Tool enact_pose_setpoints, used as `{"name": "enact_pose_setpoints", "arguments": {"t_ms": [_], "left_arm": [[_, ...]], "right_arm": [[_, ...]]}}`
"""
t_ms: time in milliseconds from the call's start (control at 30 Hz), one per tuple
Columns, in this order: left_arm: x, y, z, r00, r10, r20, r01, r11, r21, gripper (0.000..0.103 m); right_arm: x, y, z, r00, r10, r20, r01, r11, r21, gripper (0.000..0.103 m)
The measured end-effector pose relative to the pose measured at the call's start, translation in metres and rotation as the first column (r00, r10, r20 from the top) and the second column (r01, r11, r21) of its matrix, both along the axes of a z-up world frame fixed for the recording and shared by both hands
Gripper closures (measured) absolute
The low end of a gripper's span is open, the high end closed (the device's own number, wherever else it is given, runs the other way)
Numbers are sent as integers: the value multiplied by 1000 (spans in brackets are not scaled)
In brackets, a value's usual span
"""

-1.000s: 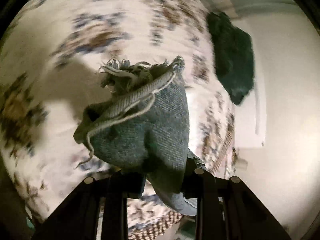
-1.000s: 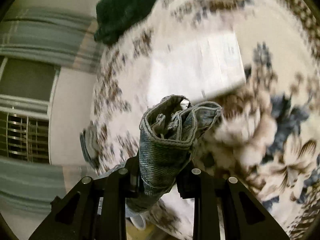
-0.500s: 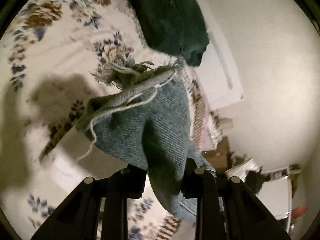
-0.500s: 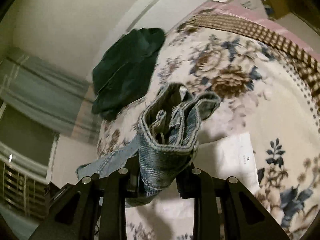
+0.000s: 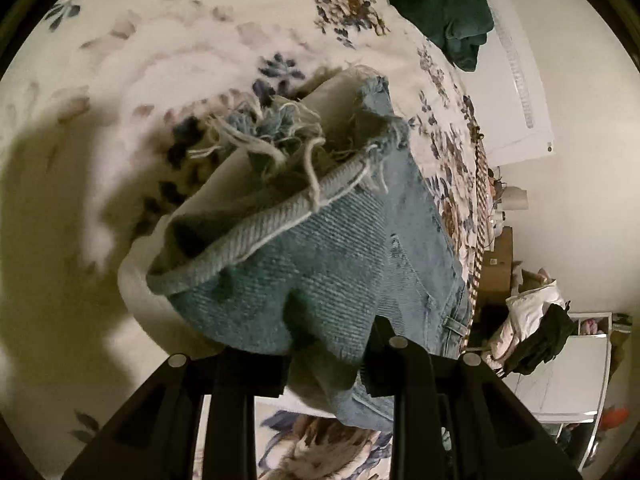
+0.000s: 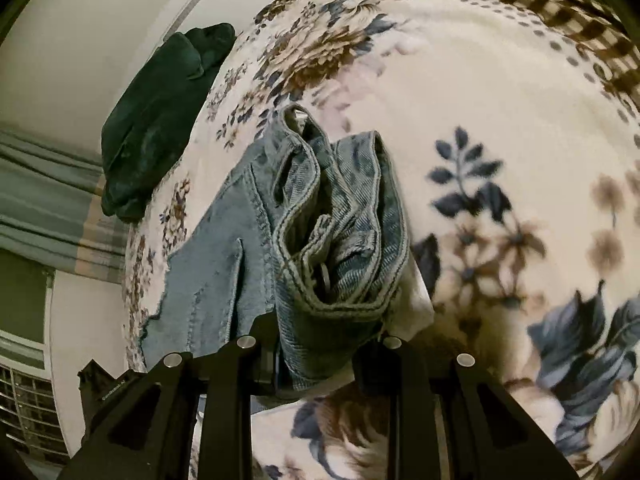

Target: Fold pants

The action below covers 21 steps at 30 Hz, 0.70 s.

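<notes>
While clamped, jeans (image 5: 312, 280) bunched, no legible label

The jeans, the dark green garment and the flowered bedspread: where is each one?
jeans (image 5: 312, 280), left wrist view: denim below the frayed hem.
dark green garment (image 6: 156, 120), right wrist view: middle of the pile.
flowered bedspread (image 6: 500, 100), right wrist view: bare cream patch.

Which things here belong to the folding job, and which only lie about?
For the job:
- blue jeans
- left tongs, shut on the frayed hem
- right tongs, shut on the waistband
- floral blanket, the folding surface

Lying about:
- dark green garment
- cardboard box
</notes>
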State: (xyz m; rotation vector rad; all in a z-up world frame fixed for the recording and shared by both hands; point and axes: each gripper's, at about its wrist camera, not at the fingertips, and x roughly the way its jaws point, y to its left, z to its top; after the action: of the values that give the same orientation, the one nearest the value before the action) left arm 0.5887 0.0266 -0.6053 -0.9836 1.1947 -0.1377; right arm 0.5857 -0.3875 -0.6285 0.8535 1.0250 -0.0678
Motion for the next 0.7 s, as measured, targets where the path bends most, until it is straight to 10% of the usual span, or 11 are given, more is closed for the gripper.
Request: {"name": "enact_pose_setpoints", "arguments": {"t_ms": [200, 367, 533, 700], "left_arm": [[4, -1, 13, 999, -45, -28, 47, 998, 46, 72], [-8, -5, 45, 991, -132, -23, 133, 962, 240, 68], [-22, -21, 89, 969, -246, 12, 205, 833, 514, 36], [-39, -38, 134, 928, -371, 23, 259, 688, 678, 34]], "right_arm": [[-4, -3, -15, 999, 7, -37, -6, 1000, 17, 70], [-8, 2, -4, 989, 70, -128, -86, 988, -125, 38], [-27, 30, 34, 971, 159, -176, -215, 905, -367, 9], [-55, 56, 90, 972, 152, -180, -229, 793, -565, 0]]}}
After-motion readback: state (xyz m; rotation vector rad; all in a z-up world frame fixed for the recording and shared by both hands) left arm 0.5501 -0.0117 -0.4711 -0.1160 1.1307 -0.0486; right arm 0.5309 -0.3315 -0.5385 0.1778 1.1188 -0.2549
